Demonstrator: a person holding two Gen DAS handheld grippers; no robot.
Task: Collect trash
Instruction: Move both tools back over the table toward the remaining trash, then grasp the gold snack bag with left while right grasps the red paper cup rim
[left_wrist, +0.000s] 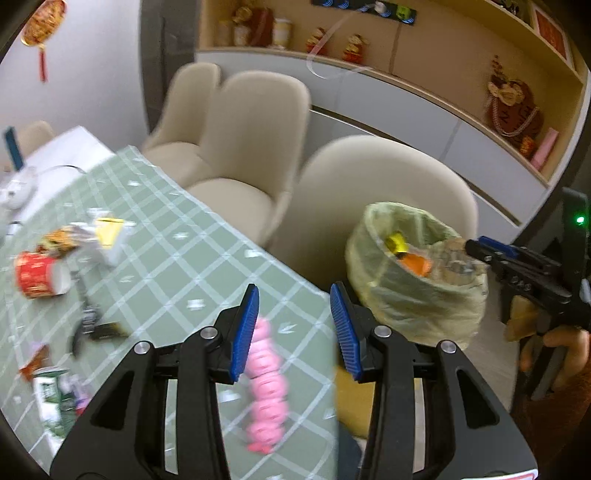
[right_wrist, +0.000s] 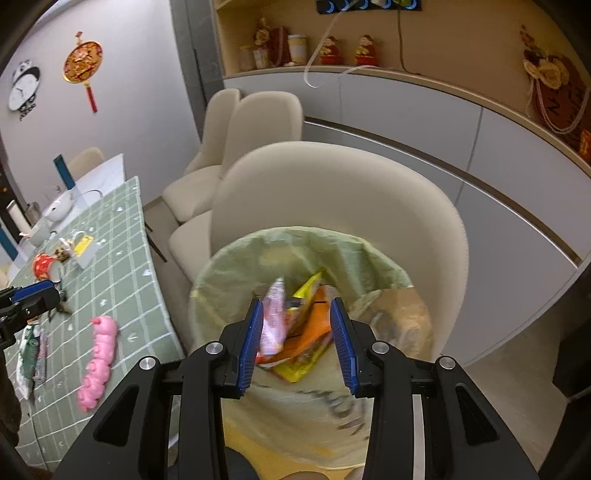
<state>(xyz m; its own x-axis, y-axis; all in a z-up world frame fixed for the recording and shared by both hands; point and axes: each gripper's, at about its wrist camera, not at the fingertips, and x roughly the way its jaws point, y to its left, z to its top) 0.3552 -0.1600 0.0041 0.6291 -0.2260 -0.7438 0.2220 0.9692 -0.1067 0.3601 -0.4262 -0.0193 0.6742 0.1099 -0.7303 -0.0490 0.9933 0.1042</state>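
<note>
A yellowish trash bag stands open beside the table, with orange and yellow wrappers inside. My right gripper hangs over its mouth, jaws open. A blurred pink wrapper lies loose against the left pad, above the other trash. In the left wrist view the same bag sits at right, with the right gripper at its rim. My left gripper is open and empty over the table edge. On the green checked tablecloth lie a red cup, a yellow-and-white packet and a green-white packet.
A pink segmented toy lies on the cloth under my left gripper. Beige chairs stand along the table's far side, one right behind the bag. Small dark bits lie mid-table. A grey cabinet with a decorated shelf runs along the wall.
</note>
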